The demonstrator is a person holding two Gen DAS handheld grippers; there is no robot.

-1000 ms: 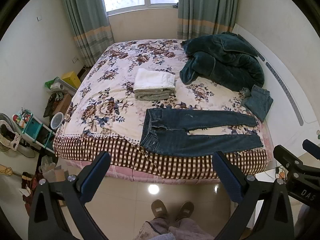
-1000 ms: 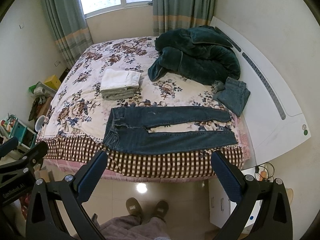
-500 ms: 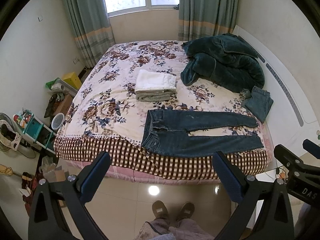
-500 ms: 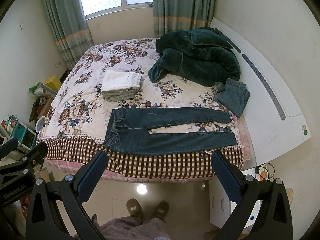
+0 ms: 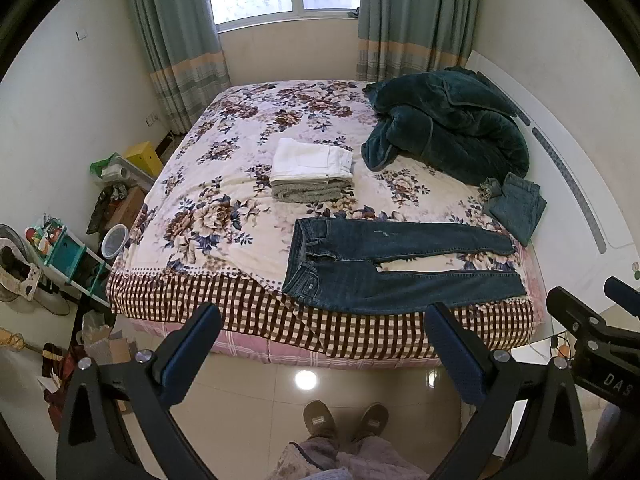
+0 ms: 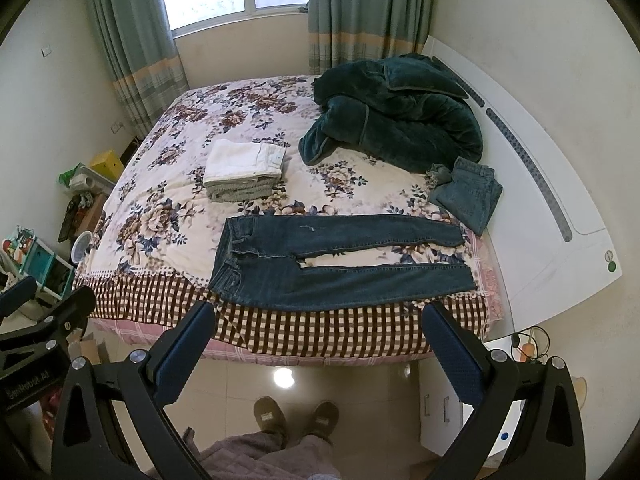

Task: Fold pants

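Double bed with floral quilt and checked border (image 5: 208, 300) under a curtained window. Dark blue denim pants (image 5: 392, 268) (image 6: 336, 264) flat at 6 o'clock edge, legs toward 3. Folded white-and-grey clothes stack (image 5: 310, 170) at centre. Left gripper (image 5: 320, 356) and right gripper (image 6: 316, 352): spread wide, holding nothing. Floor shelf contents indistinct.

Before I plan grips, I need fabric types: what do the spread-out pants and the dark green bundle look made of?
Pants: likely denim, matte dark blue, visible seams and waistband stitching. Green bundle: apparently plush fleece or velvet, soft sheen on thick rounded folds.
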